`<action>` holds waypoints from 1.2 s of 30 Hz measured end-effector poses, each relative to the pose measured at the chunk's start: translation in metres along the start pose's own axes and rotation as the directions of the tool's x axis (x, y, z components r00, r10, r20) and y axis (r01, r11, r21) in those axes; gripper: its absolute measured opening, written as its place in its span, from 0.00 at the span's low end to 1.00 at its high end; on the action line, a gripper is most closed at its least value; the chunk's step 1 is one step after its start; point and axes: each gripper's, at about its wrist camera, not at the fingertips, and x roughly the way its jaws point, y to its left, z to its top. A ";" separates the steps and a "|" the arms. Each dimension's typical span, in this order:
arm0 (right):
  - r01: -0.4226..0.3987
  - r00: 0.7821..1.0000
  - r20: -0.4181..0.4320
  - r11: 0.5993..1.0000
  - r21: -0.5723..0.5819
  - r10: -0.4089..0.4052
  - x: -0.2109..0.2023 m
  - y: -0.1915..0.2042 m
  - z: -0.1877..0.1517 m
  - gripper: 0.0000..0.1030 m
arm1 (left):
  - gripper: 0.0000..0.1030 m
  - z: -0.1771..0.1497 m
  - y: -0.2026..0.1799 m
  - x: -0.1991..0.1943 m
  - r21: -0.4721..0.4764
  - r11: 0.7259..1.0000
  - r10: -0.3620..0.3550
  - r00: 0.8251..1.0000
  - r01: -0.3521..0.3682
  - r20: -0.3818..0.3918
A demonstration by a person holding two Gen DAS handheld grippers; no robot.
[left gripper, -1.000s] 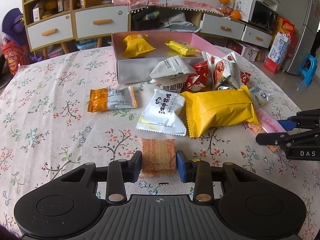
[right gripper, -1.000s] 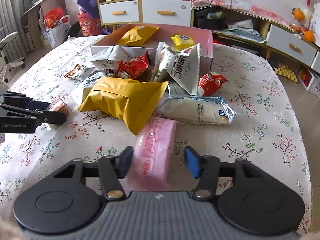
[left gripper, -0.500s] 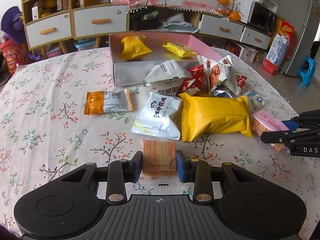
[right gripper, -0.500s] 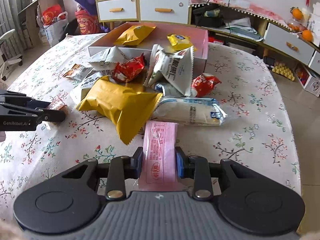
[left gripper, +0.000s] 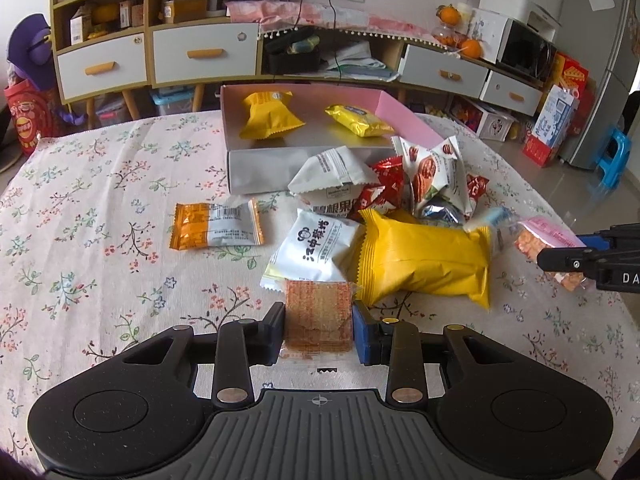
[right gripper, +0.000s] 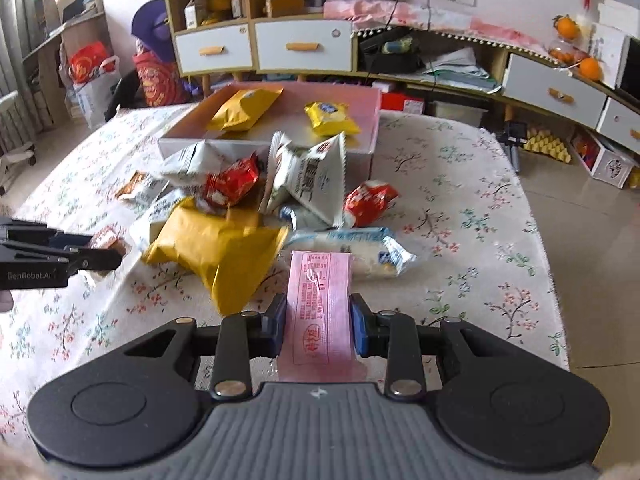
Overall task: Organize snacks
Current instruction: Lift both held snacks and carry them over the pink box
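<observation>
My left gripper point(left gripper: 319, 322) is shut on a clear pack of orange crackers point(left gripper: 318, 314), held above the flowered tablecloth. My right gripper point(right gripper: 319, 320) is shut on a pink wafer pack point(right gripper: 320, 308), also lifted; it shows at the right edge of the left wrist view point(left gripper: 544, 240). A pile of snacks lies ahead: a big yellow bag point(left gripper: 424, 258), white packs point(left gripper: 316, 246) and red packs point(left gripper: 380, 196). An open pink-and-grey box point(left gripper: 260, 168) at the back holds two yellow packs point(left gripper: 270, 116).
An orange-and-white pack point(left gripper: 218, 226) lies alone left of the pile. A long white-blue pack point(right gripper: 356, 250) lies just ahead of the right gripper. The table's right edge point(right gripper: 556, 280) drops to the floor. Cabinets and shelves point(left gripper: 160, 52) stand behind the table.
The right gripper closed on the pink wafer pack and raised it. The left gripper, holding the crackers, rose and moved forward towards the pile.
</observation>
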 end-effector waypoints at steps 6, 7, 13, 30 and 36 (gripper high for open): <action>-0.001 1.000 0.023 0.999 0.033 0.000 -0.001 -0.005 0.006 0.28 | 0.31 0.008 -0.003 0.000 -0.005 1.000 -0.003 1.000 0.003 0.015; -0.003 1.000 0.027 0.999 0.038 0.002 -0.001 -0.006 0.007 0.28 | 0.31 0.010 -0.004 0.000 -0.006 1.000 -0.004 1.000 0.004 0.017; -0.022 0.998 0.062 0.997 0.069 0.018 -0.004 -0.006 0.017 0.28 | 0.31 0.023 -0.006 -0.003 -0.019 1.000 -0.014 0.999 0.014 0.046; -0.078 0.990 0.129 0.991 0.109 0.064 0.011 0.007 0.057 0.28 | 0.31 0.073 -0.005 0.008 -0.061 0.998 -0.014 0.995 0.020 0.096; -0.082 0.988 0.138 0.989 0.123 0.065 0.024 0.007 0.074 0.28 | 0.31 0.092 -0.008 0.024 -0.045 0.999 -0.006 0.996 0.010 0.094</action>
